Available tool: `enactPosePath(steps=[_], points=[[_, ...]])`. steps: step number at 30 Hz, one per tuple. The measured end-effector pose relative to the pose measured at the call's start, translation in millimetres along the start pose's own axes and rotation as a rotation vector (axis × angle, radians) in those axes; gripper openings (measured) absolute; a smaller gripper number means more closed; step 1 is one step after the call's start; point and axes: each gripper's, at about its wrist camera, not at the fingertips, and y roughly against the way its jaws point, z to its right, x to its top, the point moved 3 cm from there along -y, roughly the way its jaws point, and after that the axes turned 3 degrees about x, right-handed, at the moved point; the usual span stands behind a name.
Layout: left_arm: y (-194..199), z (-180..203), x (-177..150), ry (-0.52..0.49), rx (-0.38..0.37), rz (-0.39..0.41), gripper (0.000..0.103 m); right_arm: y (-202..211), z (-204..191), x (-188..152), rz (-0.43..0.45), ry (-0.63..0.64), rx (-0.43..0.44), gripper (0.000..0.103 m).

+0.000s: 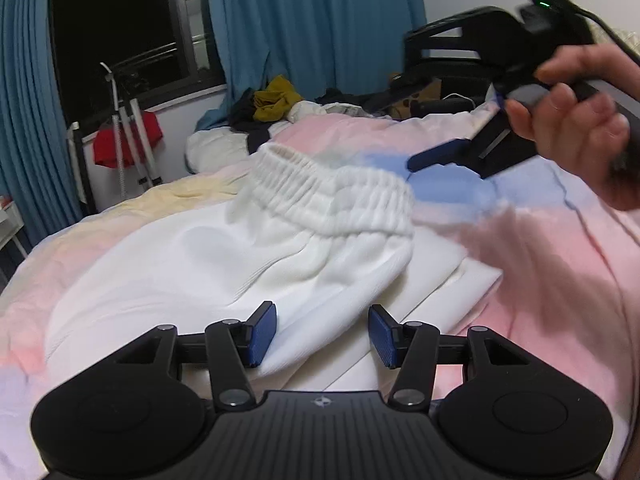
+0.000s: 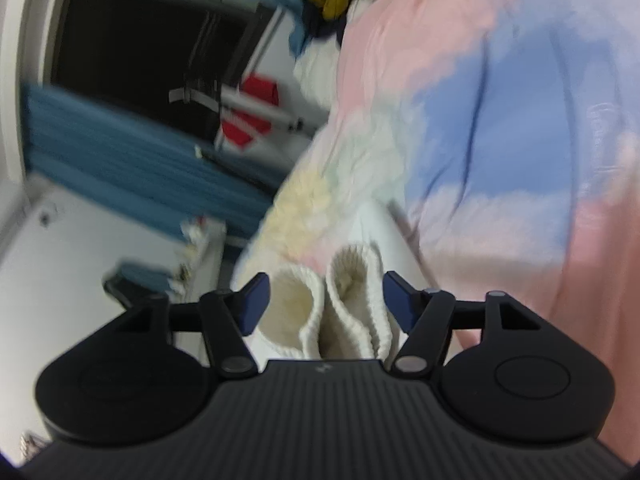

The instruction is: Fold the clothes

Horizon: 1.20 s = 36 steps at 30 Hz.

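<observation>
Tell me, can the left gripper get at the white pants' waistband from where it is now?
Probably yes. The left gripper hangs open over the white pants, and the waistband lies straight ahead with nothing between. The right gripper sits only at its far end.

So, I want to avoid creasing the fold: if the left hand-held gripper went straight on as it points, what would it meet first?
Probably the white trousers: the left hand-held gripper, jaws open, points over their folded body towards the elastic waistband. Depth is uncertain.

The folded trousers [image 1: 224,264] lie on the bed [image 1: 540,264], waistband [image 1: 332,196] toward the far edge; a clothes heap [image 1: 276,100] sits at the far-left corner.
</observation>
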Motion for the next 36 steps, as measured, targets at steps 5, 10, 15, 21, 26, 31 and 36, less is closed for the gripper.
enactPosePath(steps=[5,10,15,21,26,31,36], points=[[1.3,-1.3,-7.4,-0.029,0.016,0.021,0.054,-46.1,-24.4,1.1,-0.109,0.188,-0.039,0.054],[-6.0,-3.7,-14.3,0.018,0.005,0.037,0.055,-83.7,-17.5,-3.6,-0.183,0.178,-0.037,0.049],[-14.6,-3.7,-20.1,0.002,0.003,0.064,0.05,-111.8,-18.7,-13.2,-0.206,0.248,-0.067,0.026],[-8.0,-9.4,-5.7,0.02,-0.05,0.086,0.016,-102.6,-33.5,-3.7,-0.137,0.262,0.004,0.018],[4.1,-10.7,24.4,0.077,-0.133,0.127,0.015,-71.6,-39.3,21.4,-0.055,0.23,0.07,0.018],[-16.8,14.0,13.1,0.006,-0.188,0.058,0.017,-64.1,-8.0,34.4,-0.051,0.226,-0.049,0.018],[-23.1,27.6,-4.2,-0.039,-0.191,0.024,0.022,-83.6,31.7,28.5,-0.108,0.182,-0.142,0.019]])
